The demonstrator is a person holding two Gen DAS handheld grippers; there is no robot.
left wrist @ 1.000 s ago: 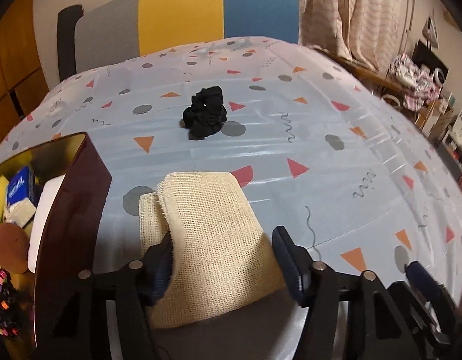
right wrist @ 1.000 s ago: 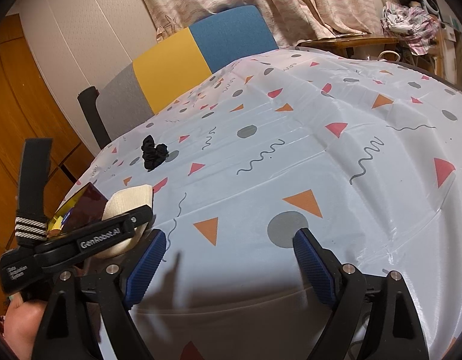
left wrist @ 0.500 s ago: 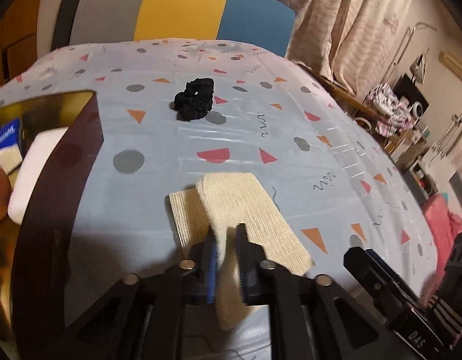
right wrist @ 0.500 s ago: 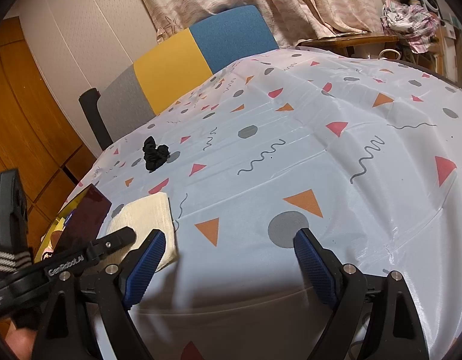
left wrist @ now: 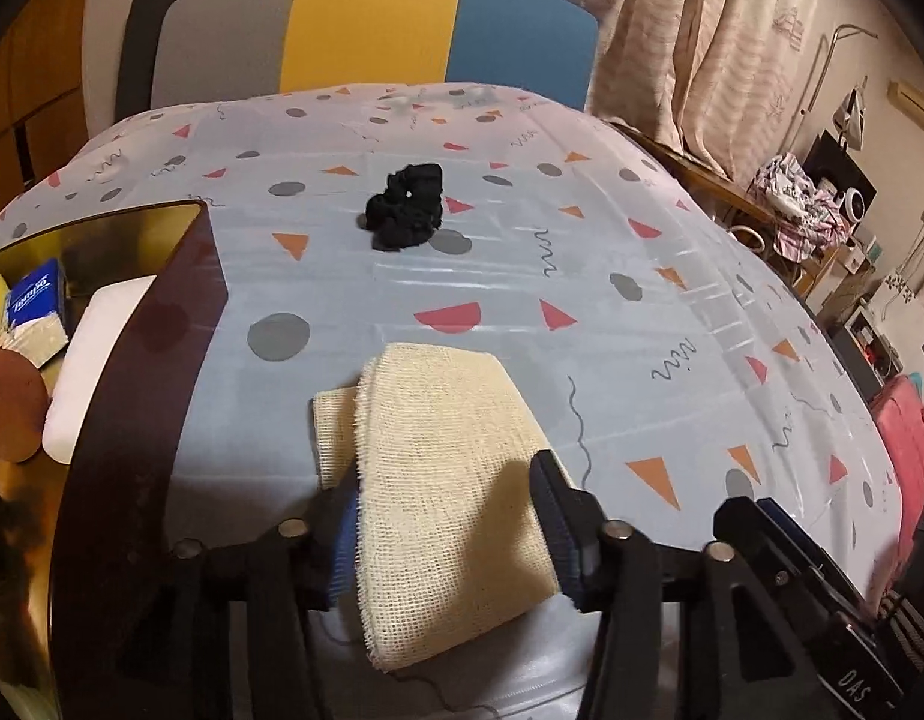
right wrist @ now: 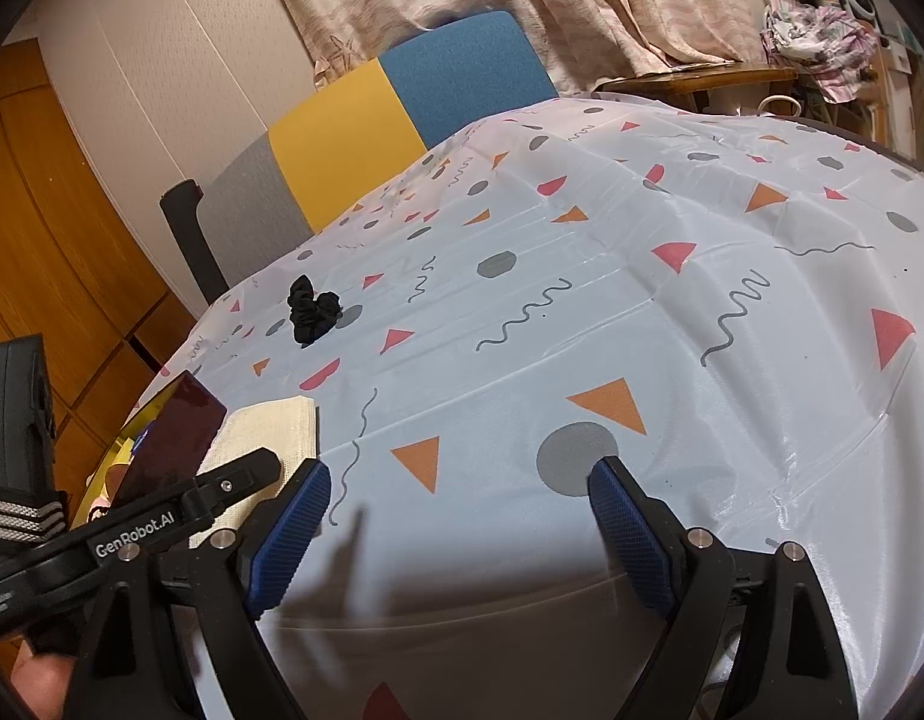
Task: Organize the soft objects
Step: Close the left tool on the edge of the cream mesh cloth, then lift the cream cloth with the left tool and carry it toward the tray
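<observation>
The cream cloth [left wrist: 444,468], a folded open-weave piece, lies on the patterned tablecloth [left wrist: 642,360] near the table's front edge, just right of the dark-walled box [left wrist: 144,360]. At far left, that box holds a white pad [left wrist: 90,360], a blue tissue pack [left wrist: 33,306] and a brown round thing [left wrist: 9,402]. Moving right, the left gripper [left wrist: 447,534] straddles the near part of the cloth; its jaws are opening, the cloth lying between the blue pads [left wrist: 558,522], and I cannot tell whether they still touch its edges. Farther back, near the table's middle, sits a black scrunchie [left wrist: 408,213], well apart from the cloth. Behind the table stands a grey, yellow and blue chair [left wrist: 366,24]. In the right wrist view, the right gripper [right wrist: 462,528] hangs spread wide over bare tablecloth with nothing between its fingers [right wrist: 624,534].
</observation>
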